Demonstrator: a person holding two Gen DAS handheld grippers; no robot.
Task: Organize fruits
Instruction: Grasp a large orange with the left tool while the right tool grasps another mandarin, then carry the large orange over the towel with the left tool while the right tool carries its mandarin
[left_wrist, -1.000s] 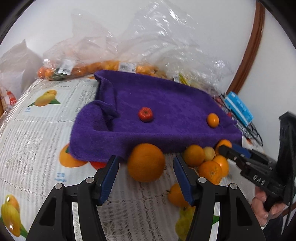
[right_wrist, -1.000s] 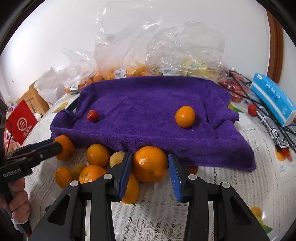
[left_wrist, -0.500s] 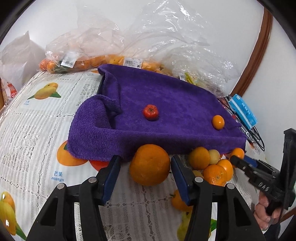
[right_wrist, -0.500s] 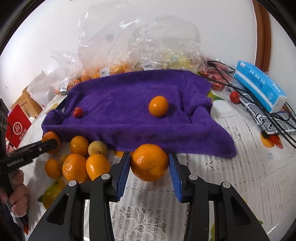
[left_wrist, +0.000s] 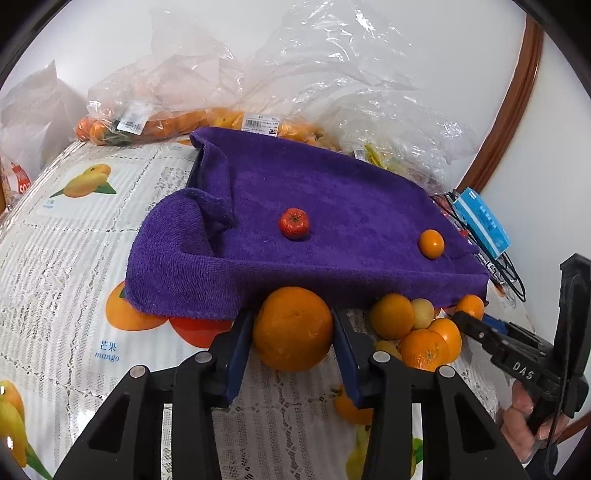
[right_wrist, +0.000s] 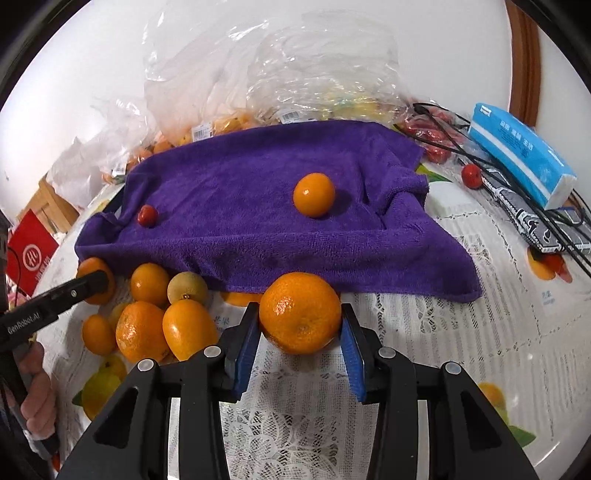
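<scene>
Two oranges are gripped at once, one per gripper, both just in front of the purple towel's near hem.

From the left wrist view, the left gripper (left_wrist: 293, 334) is seen with its jaws closing on a large orange (left_wrist: 293, 328) resting on the tablecloth (left_wrist: 74, 236); the blue pads appear to be touching its sides. If the squeeze is completed off-centre, the round fruit could be squirted forward under the purple towel (left_wrist: 332, 206). A cherry tomato (left_wrist: 293, 223) and a small orange (left_wrist: 431, 243) lie on the towel.

From the right wrist view, the right gripper (right_wrist: 300, 332) is narrowly parted and clamped on a second orange (right_wrist: 300, 312). A loose pile of oranges (right_wrist: 159, 317) sits just beside it, so neighbours could be nudged and sent rolling. Plastic bags (right_wrist: 221, 81), a tissue pack (right_wrist: 521, 155) and cables (right_wrist: 498, 173) crowd the far side.
</scene>
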